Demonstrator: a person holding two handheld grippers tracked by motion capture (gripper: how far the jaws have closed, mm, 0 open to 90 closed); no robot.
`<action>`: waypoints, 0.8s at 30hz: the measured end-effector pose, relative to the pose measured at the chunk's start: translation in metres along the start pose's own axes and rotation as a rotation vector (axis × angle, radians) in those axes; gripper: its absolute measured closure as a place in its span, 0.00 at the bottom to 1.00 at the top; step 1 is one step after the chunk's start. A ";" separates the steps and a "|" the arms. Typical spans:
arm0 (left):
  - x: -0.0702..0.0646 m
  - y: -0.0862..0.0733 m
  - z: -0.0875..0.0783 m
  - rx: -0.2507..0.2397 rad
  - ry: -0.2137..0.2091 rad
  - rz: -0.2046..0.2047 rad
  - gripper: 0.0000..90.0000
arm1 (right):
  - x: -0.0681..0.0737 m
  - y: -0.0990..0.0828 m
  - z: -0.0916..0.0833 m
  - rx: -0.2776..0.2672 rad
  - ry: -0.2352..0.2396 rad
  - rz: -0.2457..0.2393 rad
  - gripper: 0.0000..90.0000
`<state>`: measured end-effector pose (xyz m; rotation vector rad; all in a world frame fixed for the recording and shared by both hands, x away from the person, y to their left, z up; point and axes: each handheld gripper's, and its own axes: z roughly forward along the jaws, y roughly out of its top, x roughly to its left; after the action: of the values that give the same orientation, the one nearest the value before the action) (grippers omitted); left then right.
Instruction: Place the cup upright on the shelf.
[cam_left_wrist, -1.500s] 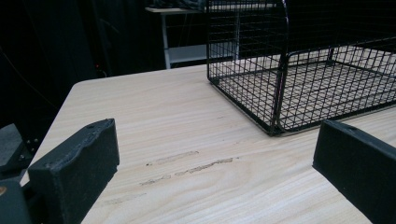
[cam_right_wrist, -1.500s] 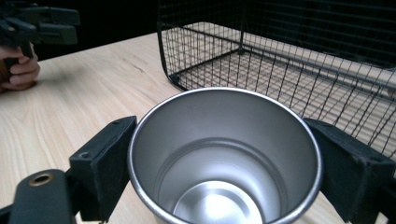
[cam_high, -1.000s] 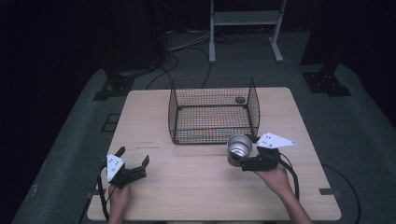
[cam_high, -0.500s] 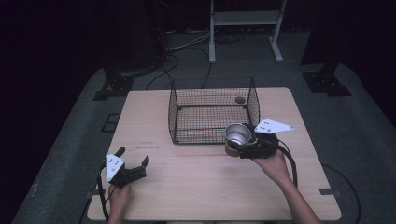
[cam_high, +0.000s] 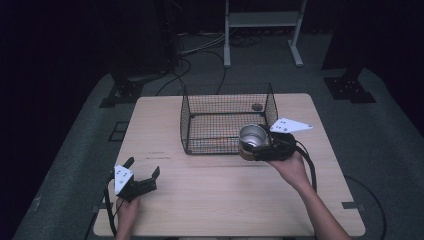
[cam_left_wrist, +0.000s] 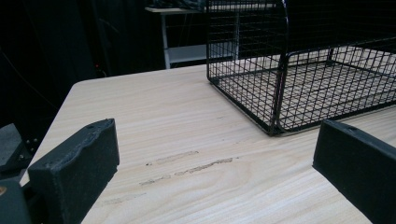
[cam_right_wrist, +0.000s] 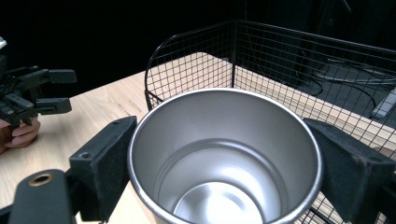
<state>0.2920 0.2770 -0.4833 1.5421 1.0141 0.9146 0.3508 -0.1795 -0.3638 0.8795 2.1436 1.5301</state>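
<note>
A shiny metal cup (cam_high: 253, 137) (cam_right_wrist: 224, 158) is held upright and empty in my right gripper (cam_high: 256, 148) (cam_right_wrist: 224, 161), whose jaws press on its two sides. It hangs just above the near right corner of the black wire basket (cam_high: 227, 119) (cam_right_wrist: 261, 60) (cam_left_wrist: 303, 70). My left gripper (cam_high: 142, 172) (cam_left_wrist: 215, 172) rests low at the table's near left, jaws wide apart with nothing between them; it also appears far off in the right gripper view (cam_right_wrist: 53, 91).
The basket stands open-topped at the middle back of the light wooden table (cam_high: 200, 200), with a small dark round object (cam_high: 256, 107) near its far right corner. Cables (cam_high: 200, 50) and a white stand (cam_high: 260, 20) lie on the floor beyond.
My right gripper has carried the cup up and away from me, from the table's right toward the basket's near right corner. The left gripper has stayed put.
</note>
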 end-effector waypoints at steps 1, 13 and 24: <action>0.000 0.000 0.000 0.000 0.000 0.001 0.00 | 0.000 0.001 0.000 -0.001 0.001 0.002 0.14; 0.000 0.000 0.000 0.001 0.000 0.007 0.00 | -0.004 0.016 0.007 0.001 0.005 -0.006 0.14; 0.001 0.000 0.000 0.000 0.000 0.005 0.00 | -0.010 0.032 0.014 0.008 0.002 -0.015 0.14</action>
<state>0.2921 0.2776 -0.4833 1.5448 1.0106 0.9185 0.3761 -0.1694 -0.3395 0.8627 2.1547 1.5161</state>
